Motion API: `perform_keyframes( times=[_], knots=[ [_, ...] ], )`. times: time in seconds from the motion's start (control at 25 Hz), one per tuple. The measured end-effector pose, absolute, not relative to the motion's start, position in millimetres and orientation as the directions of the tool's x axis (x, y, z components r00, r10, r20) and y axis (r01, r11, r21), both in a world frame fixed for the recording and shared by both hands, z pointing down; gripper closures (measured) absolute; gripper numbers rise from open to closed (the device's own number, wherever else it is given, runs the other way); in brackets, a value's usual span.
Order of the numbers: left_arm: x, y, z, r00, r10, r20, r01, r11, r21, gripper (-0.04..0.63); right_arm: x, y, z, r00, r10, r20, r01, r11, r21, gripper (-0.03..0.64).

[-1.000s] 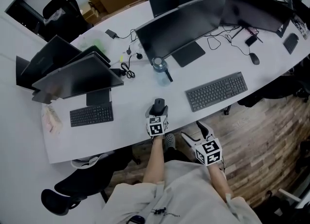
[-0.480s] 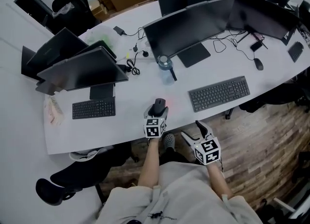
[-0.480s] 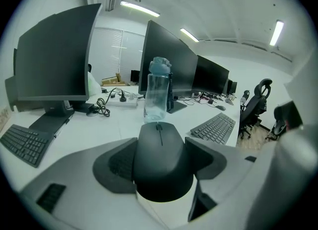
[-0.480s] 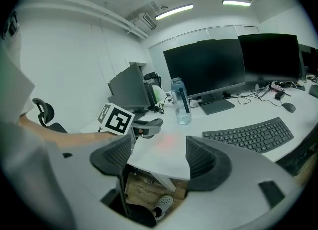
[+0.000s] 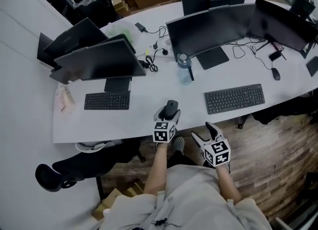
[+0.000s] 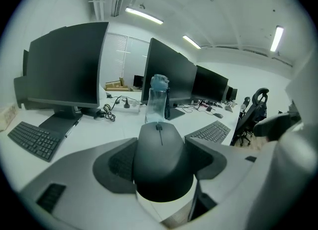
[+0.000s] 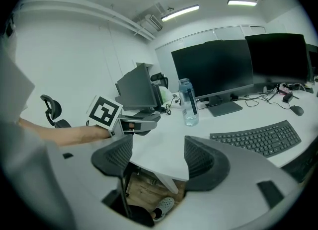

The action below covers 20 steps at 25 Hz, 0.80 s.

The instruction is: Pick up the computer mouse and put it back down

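Ahead of the person's two claws stretches a long, curved white surface [image 5: 141,119] that carries everything else. Beyond the left claw [image 5: 169,115] stands a row of dark monitors [image 5: 218,25]. To that claw's right lies a black keyboard [image 5: 233,98], and straight ahead of it, partway to the monitors, stands a clear water bottle [image 5: 184,69]. The left claw reaches over the near edge of the surface, and its jaws are closed firmly on the sides of a black computer mouse [image 6: 161,152], with the scroll wheel pointing away. The right gripper view shows this claw and the mouse hanging a little above the surface, not resting on it. The right claw [image 5: 205,134] waits just to the right of the left one, off the edge and over the wooden floor [image 5: 268,154]. Its jaws stand wide apart, have just been closing slightly, and have nothing between them. The pickup half of the task looks done. What remains is to lower the mouse back onto the bare surface below the left claw and let go.
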<state>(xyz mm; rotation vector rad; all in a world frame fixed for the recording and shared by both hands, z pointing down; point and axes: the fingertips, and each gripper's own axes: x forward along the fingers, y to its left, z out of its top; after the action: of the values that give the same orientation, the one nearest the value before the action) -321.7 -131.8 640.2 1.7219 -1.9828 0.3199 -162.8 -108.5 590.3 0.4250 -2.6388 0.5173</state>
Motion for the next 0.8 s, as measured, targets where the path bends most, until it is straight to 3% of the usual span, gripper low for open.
perform_keyframes(
  times=[0.8],
  knots=[
    [-263,-46,590,-0.159,-0.891,0.425,-0.963,0.236,0.134,0.302,-161,-67,593,-0.889,-0.115,0.443,-0.233,0.947,-0.221,0.307]
  ],
)
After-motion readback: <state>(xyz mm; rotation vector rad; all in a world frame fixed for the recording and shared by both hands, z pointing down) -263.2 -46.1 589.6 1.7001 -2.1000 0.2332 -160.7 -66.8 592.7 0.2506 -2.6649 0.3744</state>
